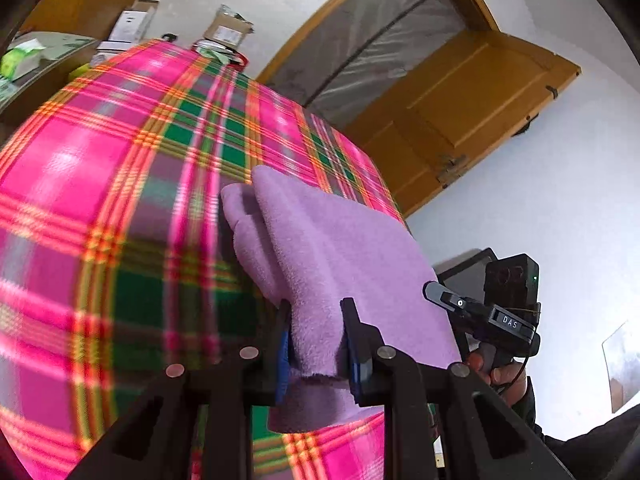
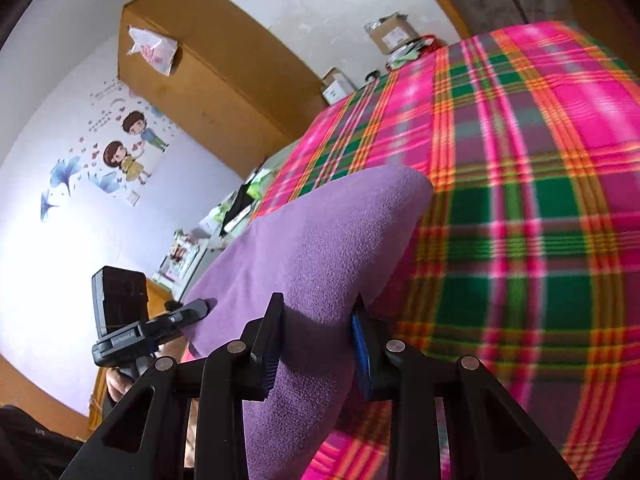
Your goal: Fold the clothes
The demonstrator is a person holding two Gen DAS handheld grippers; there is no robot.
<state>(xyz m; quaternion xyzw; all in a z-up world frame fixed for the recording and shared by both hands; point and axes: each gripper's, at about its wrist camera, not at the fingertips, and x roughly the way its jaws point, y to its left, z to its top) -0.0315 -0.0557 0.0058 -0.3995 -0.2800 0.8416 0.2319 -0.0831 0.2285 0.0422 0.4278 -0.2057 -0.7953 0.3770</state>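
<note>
1. Left gripper (image 1: 316, 340), bottom centre of its view: jaws clamped on the lilac fleece garment (image 1: 340, 248).
2. Right gripper (image 2: 318, 344), likewise pinching it.
3. Garment is lifted over the plaid bedspread (image 2: 520, 200), likely stretched between both for a fold.

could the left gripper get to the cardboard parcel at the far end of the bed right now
Probably not: the left gripper is shut on the purple fleece, and the cardboard parcel sits across the whole plaid blanket.
</note>
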